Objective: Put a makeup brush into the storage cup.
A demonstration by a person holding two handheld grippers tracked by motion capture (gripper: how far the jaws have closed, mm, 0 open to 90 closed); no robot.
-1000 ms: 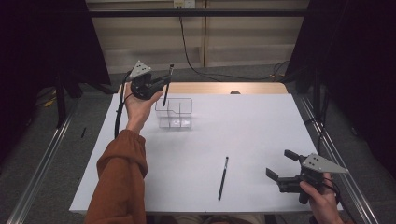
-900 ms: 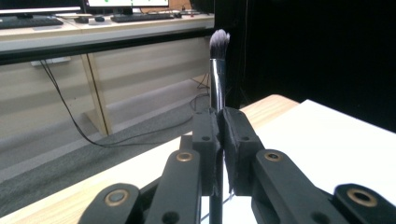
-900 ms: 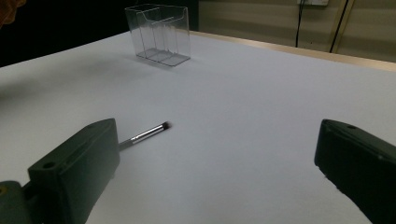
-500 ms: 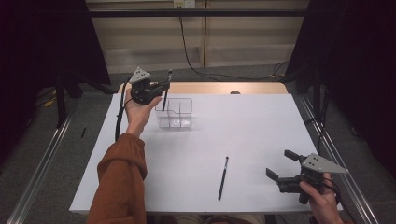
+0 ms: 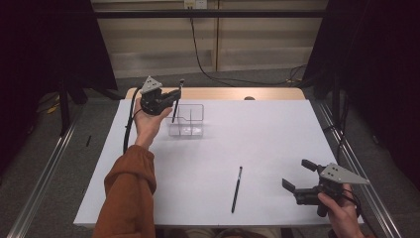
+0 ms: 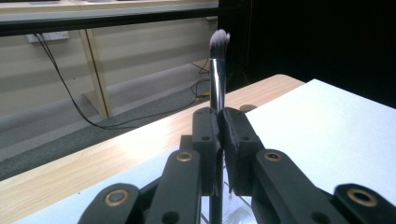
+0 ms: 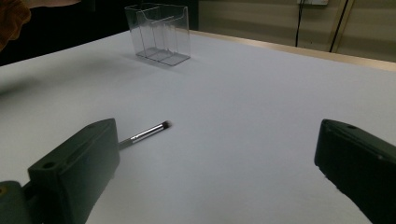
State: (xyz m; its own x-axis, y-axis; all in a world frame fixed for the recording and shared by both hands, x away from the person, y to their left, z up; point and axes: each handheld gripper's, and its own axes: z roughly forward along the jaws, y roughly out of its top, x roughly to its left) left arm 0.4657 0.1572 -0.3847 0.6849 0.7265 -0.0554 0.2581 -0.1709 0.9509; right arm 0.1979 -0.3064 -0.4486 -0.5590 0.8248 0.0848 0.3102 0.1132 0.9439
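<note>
My left gripper [image 5: 174, 96] is shut on a makeup brush [image 5: 176, 101] that stands nearly upright, bristles up, its lower end over the left part of a clear plastic organizer [image 5: 187, 119]. In the left gripper view the jaws pinch the brush [image 6: 217, 70] on its metal ferrule, below the grey bristle tip. A second brush [image 5: 236, 189] lies flat on the white table [image 5: 267, 134] near the front. My right gripper [image 5: 301, 175] rests open at the front right; in its own view that brush [image 7: 148, 132] lies beyond the left jaw and the organizer [image 7: 159, 33] stands far off.
A wooden strip [image 5: 233, 93] runs along the table's far edge, with a small dark object [image 5: 249, 98] on it. A cable [image 5: 128, 130] trails from the left gripper down past the orange sleeve [image 5: 130, 193]. Metal rails [image 5: 44, 168] flank the table.
The left gripper has sunk a little with the brush, bringing its lower end down toward the organizer. The right gripper has kept still.
</note>
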